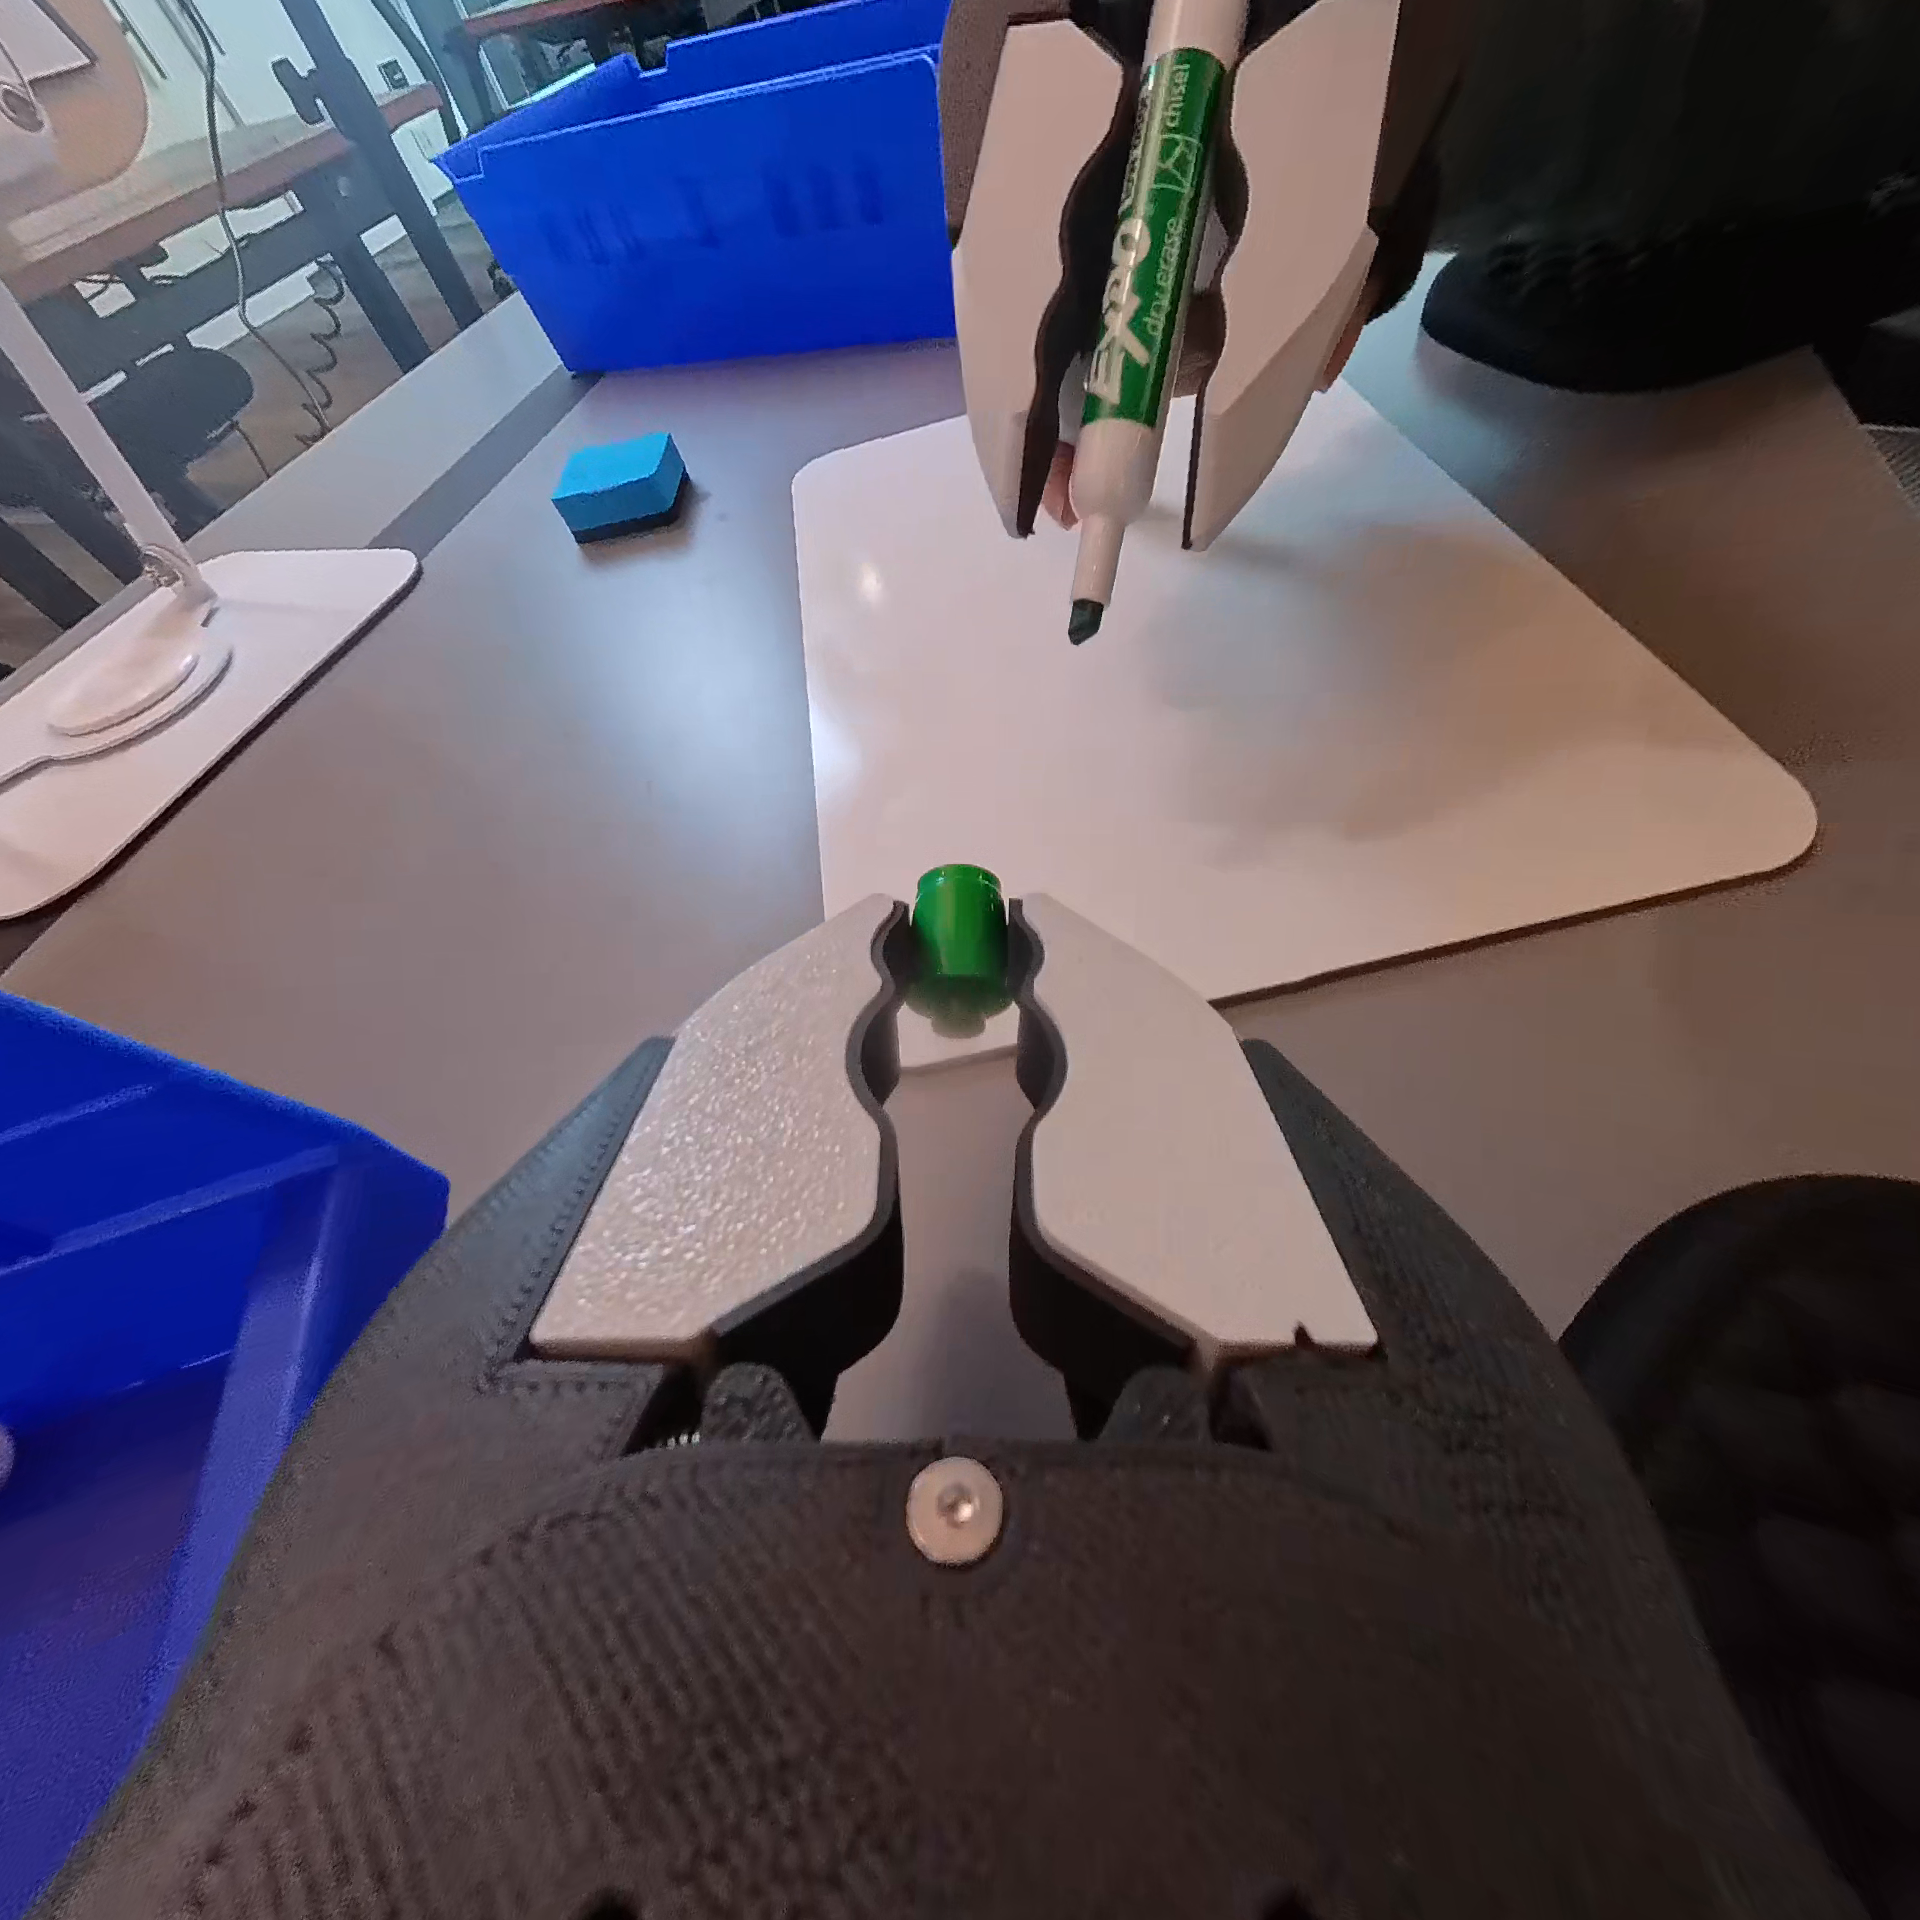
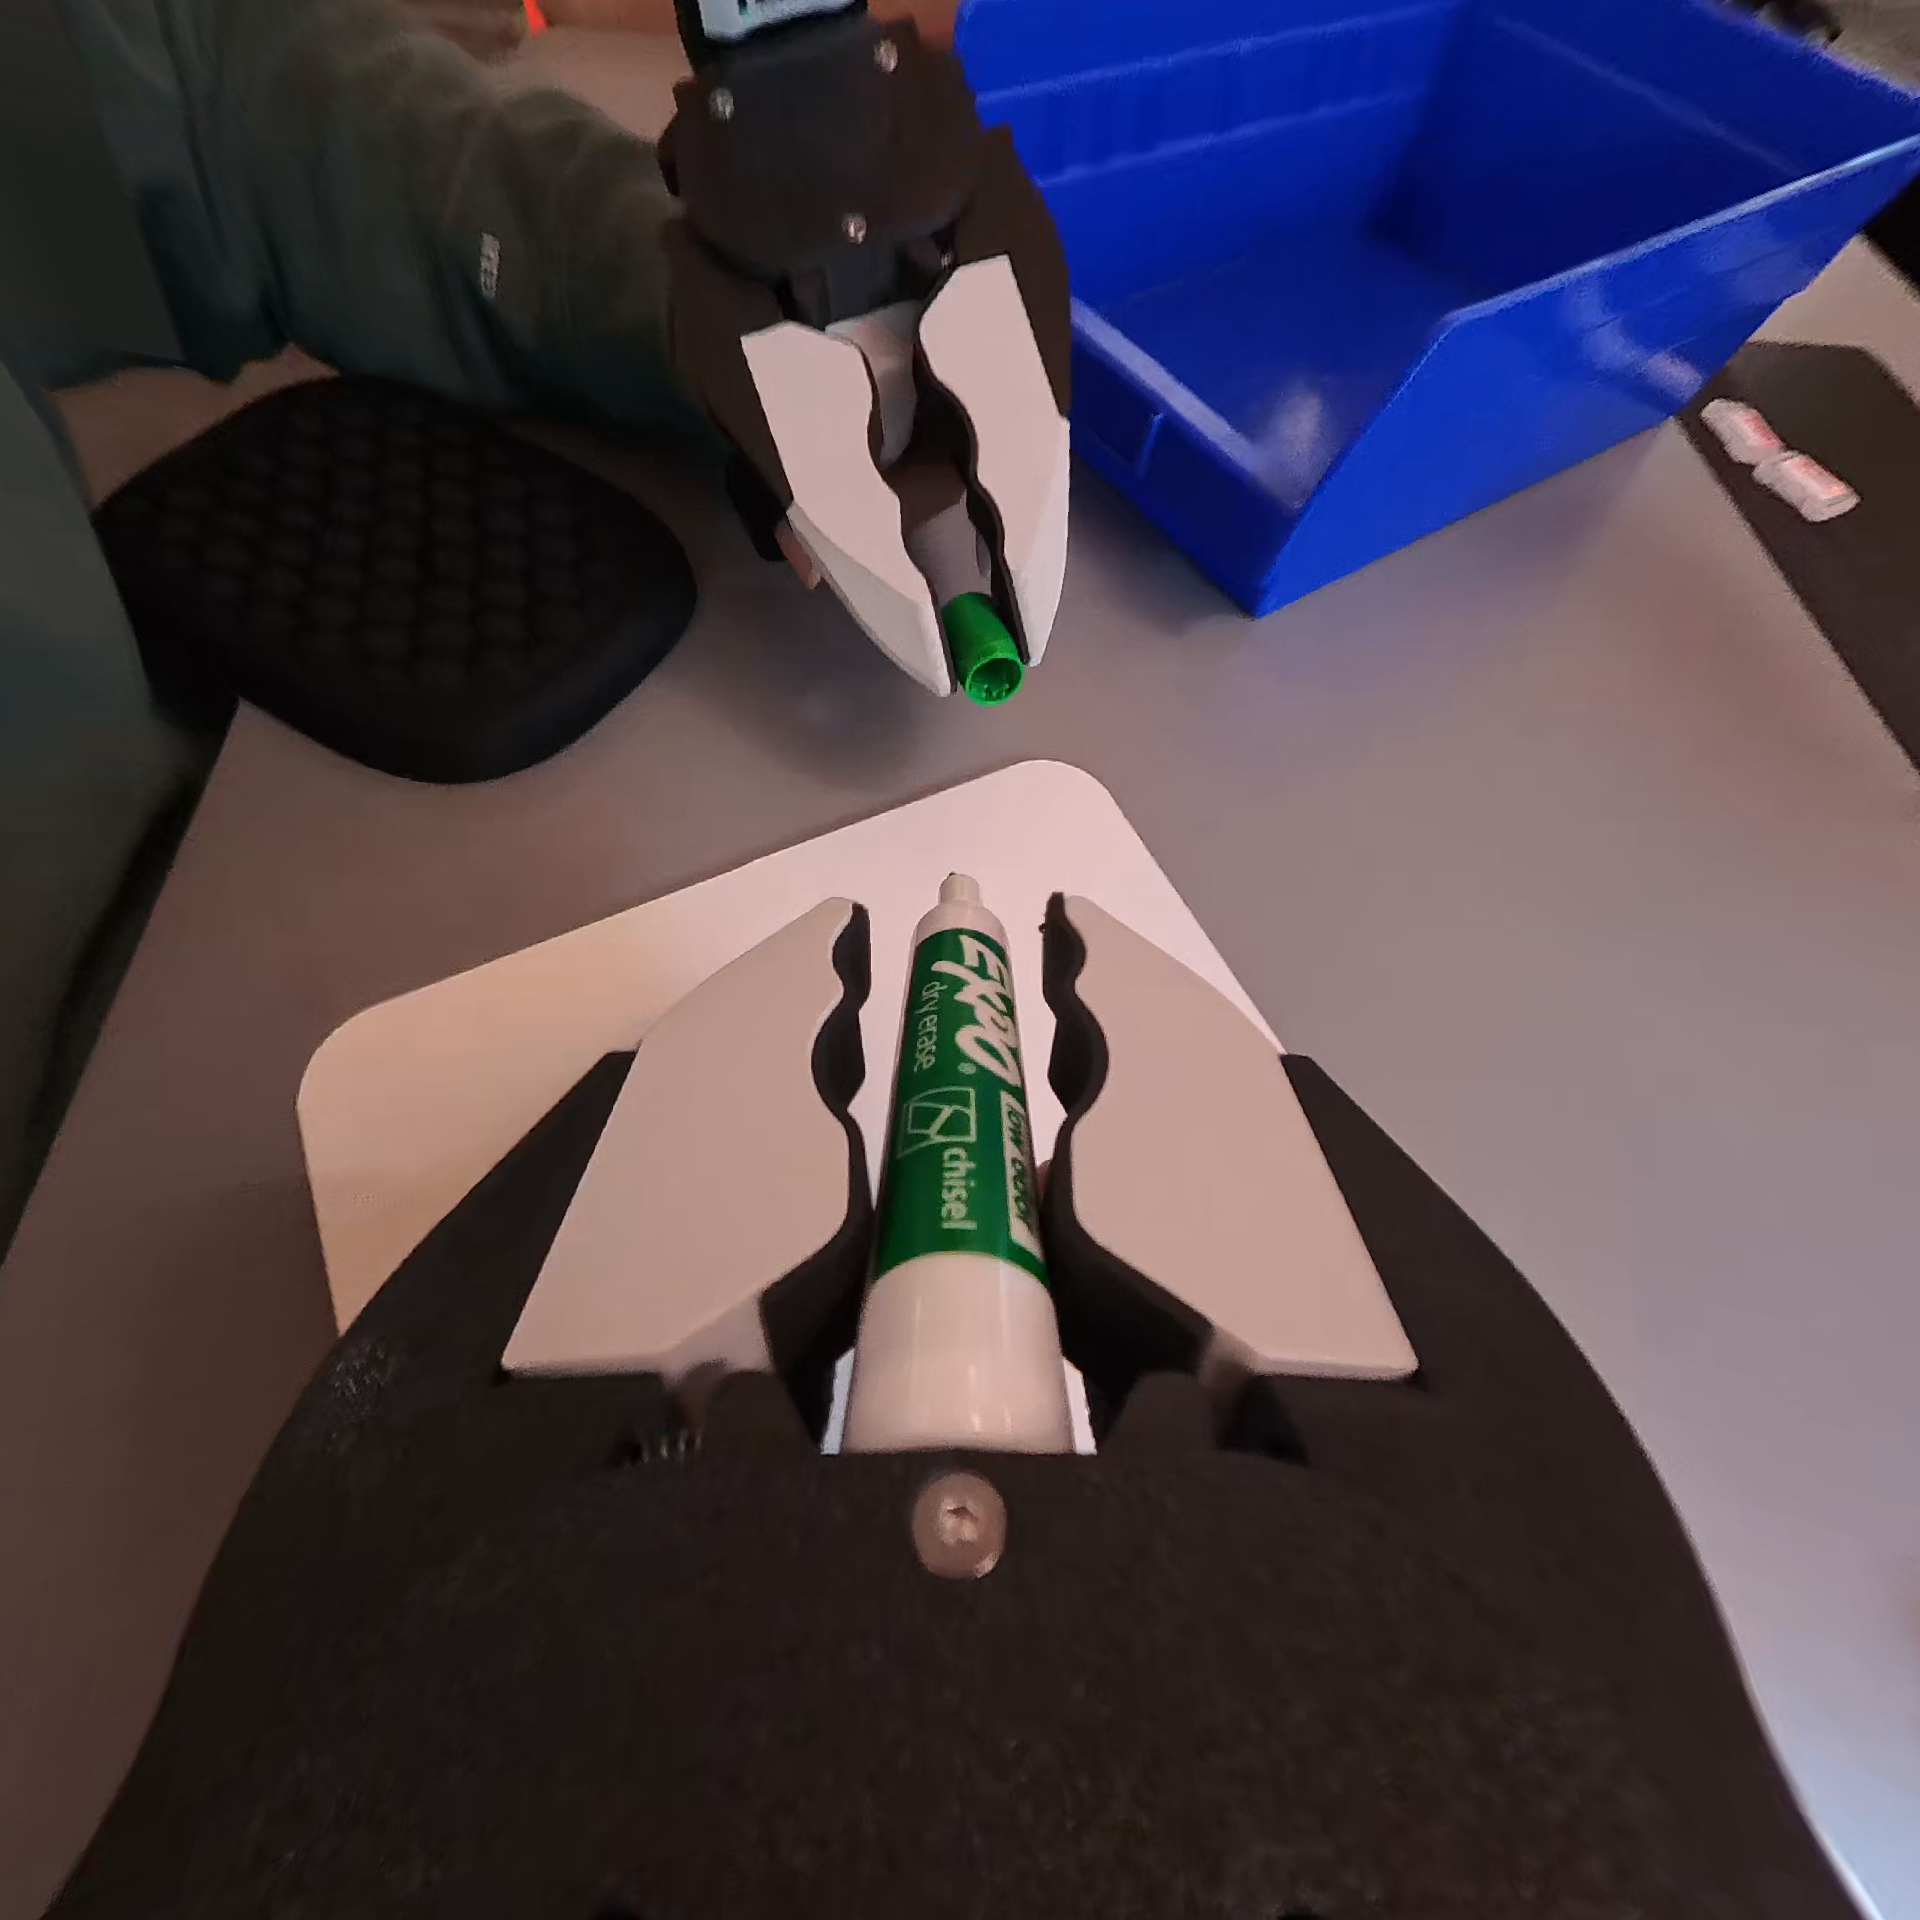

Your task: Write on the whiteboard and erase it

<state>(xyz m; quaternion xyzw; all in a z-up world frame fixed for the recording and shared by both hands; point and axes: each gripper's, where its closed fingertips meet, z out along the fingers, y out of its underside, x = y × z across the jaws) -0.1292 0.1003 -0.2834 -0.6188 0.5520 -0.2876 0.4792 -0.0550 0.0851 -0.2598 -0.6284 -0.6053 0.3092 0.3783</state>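
Left wrist view: the left gripper (image 1: 958, 914) pinches the green cap (image 1: 958, 940) at the whiteboard (image 1: 1299, 727) edge; an eraser (image 1: 620, 486) lies on the desk (image 1: 520, 831) nearby. Right wrist view: the right gripper (image 2: 956, 914) clamps the uncapped marker (image 2: 961, 1143), tip over the whiteboard.

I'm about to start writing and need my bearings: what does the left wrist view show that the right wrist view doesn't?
Only the left wrist view shows the blue eraser on the table, a white lamp base and the marker's bare tip above the board. Only the right wrist view shows a black mesh pad. Both show the whiteboard, unmarked, the marker in the right gripper, and the green cap in the left gripper.
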